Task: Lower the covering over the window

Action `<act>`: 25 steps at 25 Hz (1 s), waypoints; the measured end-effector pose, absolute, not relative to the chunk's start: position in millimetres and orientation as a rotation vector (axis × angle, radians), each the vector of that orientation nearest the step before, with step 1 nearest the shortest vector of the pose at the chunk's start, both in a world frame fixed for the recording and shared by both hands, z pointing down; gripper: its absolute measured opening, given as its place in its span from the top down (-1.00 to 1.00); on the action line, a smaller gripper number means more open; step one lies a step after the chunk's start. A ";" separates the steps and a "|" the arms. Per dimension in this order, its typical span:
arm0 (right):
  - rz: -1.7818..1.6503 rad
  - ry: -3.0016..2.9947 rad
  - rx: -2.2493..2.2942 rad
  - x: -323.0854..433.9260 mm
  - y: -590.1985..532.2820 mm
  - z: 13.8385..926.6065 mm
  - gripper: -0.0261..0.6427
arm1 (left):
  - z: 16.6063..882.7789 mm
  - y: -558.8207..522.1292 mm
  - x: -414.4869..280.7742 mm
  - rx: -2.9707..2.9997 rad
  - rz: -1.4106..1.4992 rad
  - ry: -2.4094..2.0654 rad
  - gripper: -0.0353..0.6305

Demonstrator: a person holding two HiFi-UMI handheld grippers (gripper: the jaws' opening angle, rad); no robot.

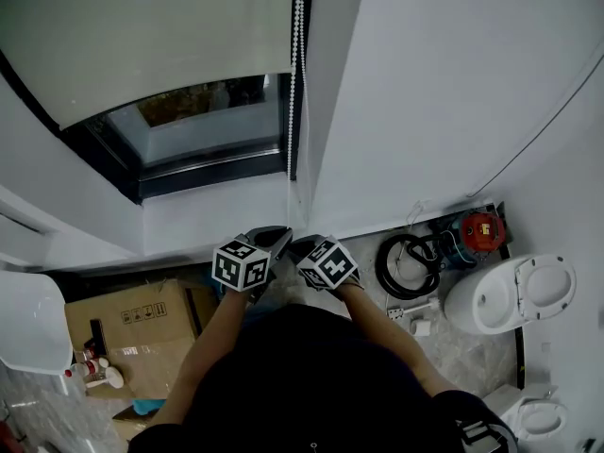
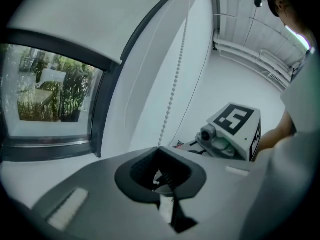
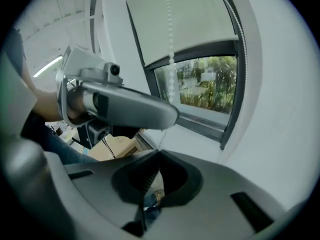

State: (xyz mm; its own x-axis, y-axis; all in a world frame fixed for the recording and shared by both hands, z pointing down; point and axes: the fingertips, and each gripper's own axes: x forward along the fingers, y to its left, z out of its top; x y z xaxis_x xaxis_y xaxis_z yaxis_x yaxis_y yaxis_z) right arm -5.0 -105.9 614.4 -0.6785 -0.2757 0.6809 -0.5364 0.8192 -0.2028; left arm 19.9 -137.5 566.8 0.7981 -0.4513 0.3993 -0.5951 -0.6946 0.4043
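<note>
Blind [image 1: 142,36], one chain [image 1: 296,64], two hand-held grippers [image 1: 274,242] [image 1: 300,249]

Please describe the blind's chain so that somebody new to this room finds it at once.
Find the window in the white wall, partly covered by a pale roller blind. At its right edge hangs the bead chain: a white string of small round beads, unlike the smooth thin cable on the wall further right.

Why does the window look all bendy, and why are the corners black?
Left gripper view: the wide lens bows the window and the bead chain, and black corners ring the round picture. Right gripper view: same bending, with bright daylight on the greenery outside. Head view: dim and grey, and the blind has a curved bottom edge.
</note>
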 end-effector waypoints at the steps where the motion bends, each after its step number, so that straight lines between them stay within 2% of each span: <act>1: 0.517 -2.339 0.594 -4.7 -105.8 614.6 0.89 | 573.6 -135.6 18.8 2.445 0.382 -0.773 0.86; 8: 0.520 -2.333 0.584 -2.2 -104.7 615.3 0.89 | 603.4 -126.8 15.3 2.380 0.446 -0.757 0.86; 25: 0.589 -2.289 0.599 11.3 -103.9 612.6 0.85 | 604.6 -127.0 24.8 2.381 0.440 -0.714 0.86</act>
